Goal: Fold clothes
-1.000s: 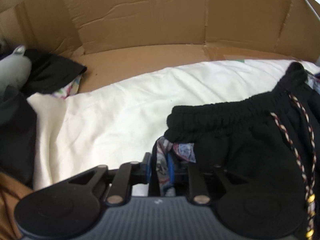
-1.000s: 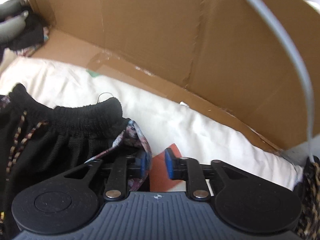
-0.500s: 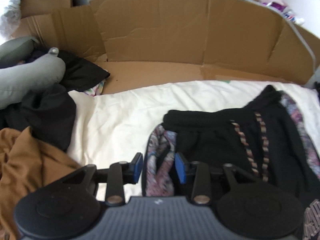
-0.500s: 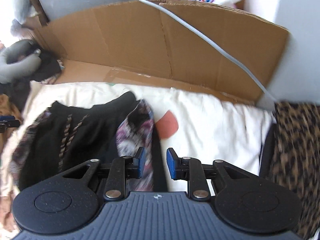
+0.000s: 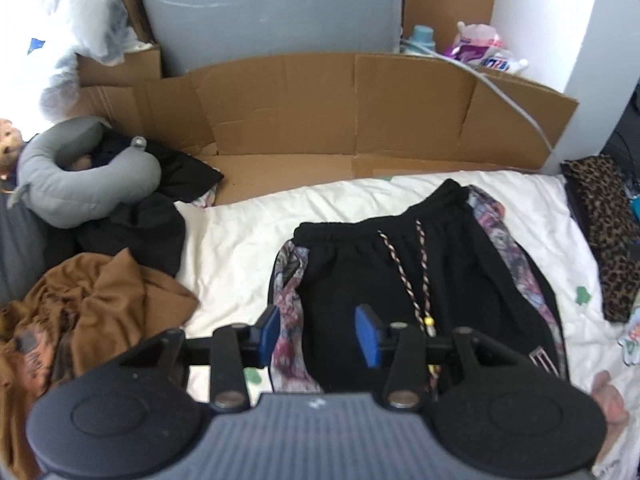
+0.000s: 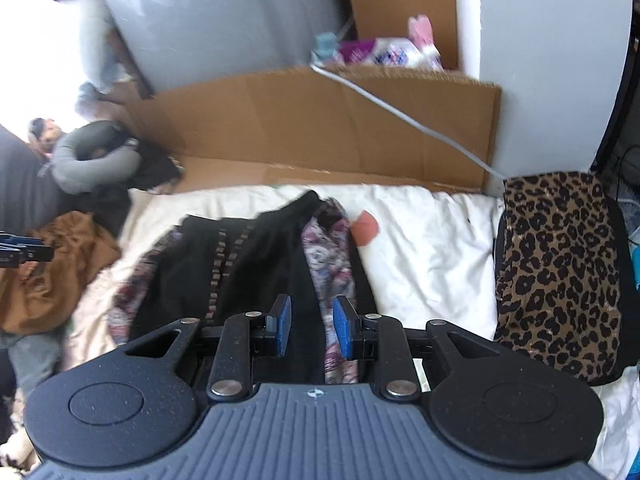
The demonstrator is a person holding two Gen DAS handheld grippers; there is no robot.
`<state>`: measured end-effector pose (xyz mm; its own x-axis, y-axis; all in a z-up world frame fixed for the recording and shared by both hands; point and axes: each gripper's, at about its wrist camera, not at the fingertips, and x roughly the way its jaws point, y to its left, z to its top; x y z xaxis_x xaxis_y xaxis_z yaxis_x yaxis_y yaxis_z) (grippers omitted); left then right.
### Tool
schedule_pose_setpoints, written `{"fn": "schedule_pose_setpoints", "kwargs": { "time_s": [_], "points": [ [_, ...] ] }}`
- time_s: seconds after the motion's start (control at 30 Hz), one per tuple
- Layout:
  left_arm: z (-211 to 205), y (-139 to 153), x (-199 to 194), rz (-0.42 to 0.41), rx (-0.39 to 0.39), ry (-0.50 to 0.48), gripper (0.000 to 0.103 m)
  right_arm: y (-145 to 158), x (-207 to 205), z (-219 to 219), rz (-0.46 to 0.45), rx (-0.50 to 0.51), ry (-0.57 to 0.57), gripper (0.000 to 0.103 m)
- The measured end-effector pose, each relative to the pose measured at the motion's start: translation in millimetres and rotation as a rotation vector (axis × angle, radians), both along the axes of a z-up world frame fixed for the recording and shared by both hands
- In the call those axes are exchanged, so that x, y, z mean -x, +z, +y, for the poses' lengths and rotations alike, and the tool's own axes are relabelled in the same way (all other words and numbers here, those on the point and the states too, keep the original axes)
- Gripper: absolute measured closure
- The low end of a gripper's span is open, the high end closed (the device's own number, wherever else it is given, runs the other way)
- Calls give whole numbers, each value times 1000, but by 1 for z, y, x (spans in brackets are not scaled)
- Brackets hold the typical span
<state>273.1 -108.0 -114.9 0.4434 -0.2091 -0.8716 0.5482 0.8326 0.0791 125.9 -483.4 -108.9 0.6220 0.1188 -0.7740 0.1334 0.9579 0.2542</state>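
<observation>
Left wrist view: black shorts [image 5: 404, 276] flat on white sheet [image 5: 240, 240]; left gripper [image 5: 318, 334] and right gripper [image 6: 308, 328] opening, nothing clamped; next, best pinch both waistband corners evenly.

Lower half of the black shorts [image 5: 440, 272] hidden behind the left gripper [image 5: 322, 334]; right wrist view motion-blurred. Stuffed toy [image 5: 9, 142] cut off at left edge; package [image 5: 486, 54] lettering illegible.
</observation>
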Motion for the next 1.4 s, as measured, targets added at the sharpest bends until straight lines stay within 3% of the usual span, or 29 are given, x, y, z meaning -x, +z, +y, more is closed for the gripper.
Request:
{"fn": "schedule_pose_setpoints", "kwargs": {
  "time_s": [0.13, 0.23, 0.33, 0.47, 0.53, 0.6, 0.63, 0.77, 0.97, 1.17, 1.4],
  "points": [
    [3, 29, 26, -12, 12, 5, 51, 34, 20, 7, -20, -3, 24, 64],
    [3, 45, 44, -20, 42, 5, 46, 54, 32, 12, -29, 1, 56, 54],
    [2, 51, 56, -7, 73, -5, 34, 69, 45, 17, -38, 11, 93, 47],
    [0, 55, 71, 7, 87, 3, 28, 81, 59, 25, -29, 63, 129, 42],
    [3, 56, 79, 11, 106, 16, 21, 85, 63, 26, -20, 75, 122, 33],
    [10, 58, 85, 14, 129, 41, 14, 88, 69, 26, -19, 75, 113, 3],
    [13, 57, 87, 20, 132, 55, 11, 89, 72, 27, -19, 75, 109, 0],
    [30, 55, 91, 55, 156, 107, 10, 92, 84, 26, -14, 71, 90, 0],
    [39, 58, 106, 93, 127, 64, 4, 104, 102, 28, -7, 78, 64, 0],
    [44, 71, 121, 58, 150, 82, 1, 118, 114, 30, -30, 77, 57, 0],
    [36, 69, 139, 44, 137, 6, 1, 95, 124, 18, -13, -14, 77, 0]
  ]
}}
